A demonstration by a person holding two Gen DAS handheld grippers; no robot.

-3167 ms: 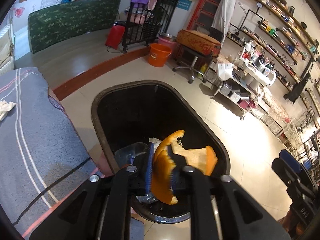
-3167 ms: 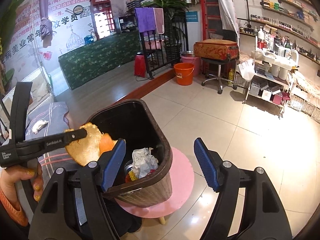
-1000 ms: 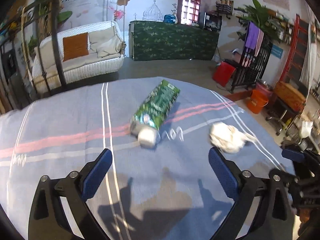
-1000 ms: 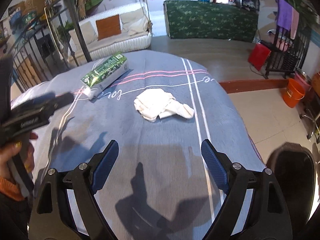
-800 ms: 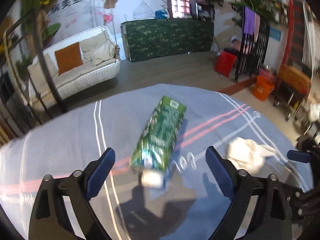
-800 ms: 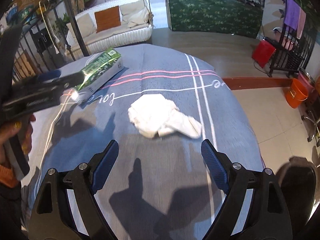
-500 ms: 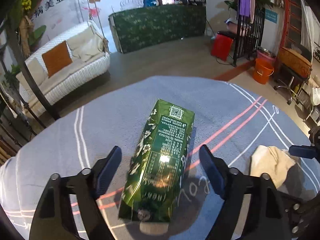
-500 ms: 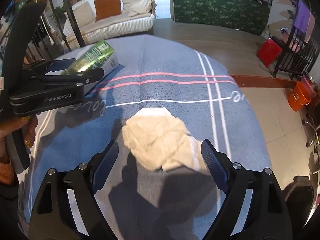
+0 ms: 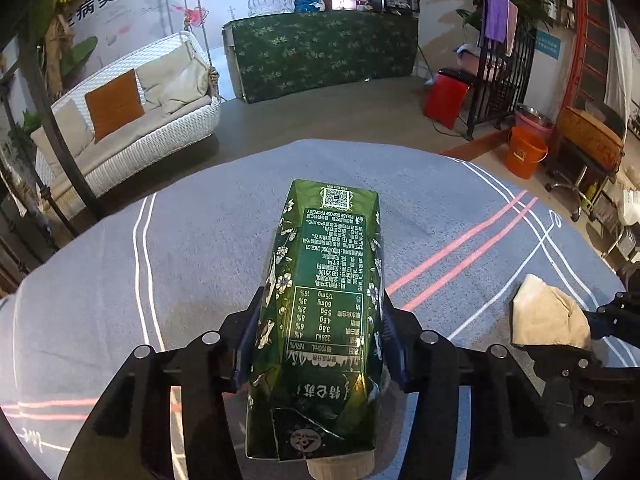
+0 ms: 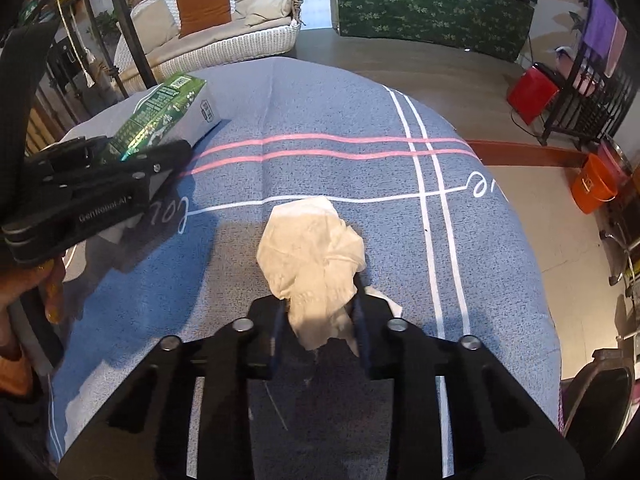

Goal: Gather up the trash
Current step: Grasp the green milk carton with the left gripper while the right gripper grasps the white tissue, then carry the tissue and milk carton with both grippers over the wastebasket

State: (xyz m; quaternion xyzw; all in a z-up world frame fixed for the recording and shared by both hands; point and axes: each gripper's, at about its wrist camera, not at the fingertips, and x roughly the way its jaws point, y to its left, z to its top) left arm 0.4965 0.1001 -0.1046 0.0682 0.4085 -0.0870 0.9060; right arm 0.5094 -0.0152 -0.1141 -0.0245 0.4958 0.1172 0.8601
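Note:
A green drink carton [image 9: 326, 300] lies flat on the blue-grey tablecloth [image 9: 180, 264]. My left gripper [image 9: 320, 344] is shut on the carton's sides near its spout end. The carton also shows in the right wrist view [image 10: 168, 114]. A crumpled white tissue [image 10: 316, 248] lies on the cloth, and my right gripper [image 10: 318, 320] is shut on its near part. The tissue also shows at the right of the left wrist view [image 9: 548, 316]. The dark trash bin [image 10: 596, 396] stands on the floor beyond the table's right edge.
The tablecloth [image 10: 400, 200] has pink and white stripes. A white wicker sofa [image 9: 120, 128], a green-draped counter [image 9: 320, 56], a red box [image 9: 446, 98] and an orange bucket [image 9: 524, 152] stand on the floor beyond the table.
Both grippers moved in from above the bin to the table and closed: the left on the green carton, the right on the white tissue. The orange peel is gone from the left gripper.

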